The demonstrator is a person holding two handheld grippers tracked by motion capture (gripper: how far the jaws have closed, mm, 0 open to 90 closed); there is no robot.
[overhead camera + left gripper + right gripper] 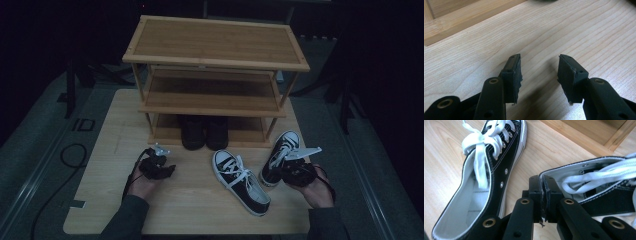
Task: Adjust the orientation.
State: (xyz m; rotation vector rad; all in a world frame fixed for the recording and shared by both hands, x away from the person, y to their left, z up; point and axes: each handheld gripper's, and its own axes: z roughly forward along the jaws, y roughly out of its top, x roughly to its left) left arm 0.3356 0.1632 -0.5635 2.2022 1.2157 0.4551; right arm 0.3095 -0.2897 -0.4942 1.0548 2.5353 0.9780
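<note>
1. A light wooden tabletop carries a three-tier bamboo shoe rack at its far side, seen from the high view.
2. A pair of dark shoes stands on the rack's bottom shelf, toes toward the person.
3. Two black canvas sneakers with white laces and white soles lie on the tabletop in front of the rack, right of centre.
4. The nearer sneaker lies flat on its sole, its toe toward the rack and its heel toward the person, angled to the right.
5. The farther sneaker lies just to its right, toe close to the rack's right front leg, heel toward the person's right hand.
6. The right tongs are closed on the heel collar of the farther sneaker: in the right gripper view the two black pads press together with the collar's edge pinched between them.
7. In that same view the nearer sneaker lies to the left, its white lining and bow showing.
8. The left tongs are open, with bare wood grain visible across the gap between the pads.
9. They hover low over the tabletop, the rack's bottom rail crossing the upper left corner.
10. In the high view the left hand holds its tongs left of centre, well apart from both sneakers.
</note>
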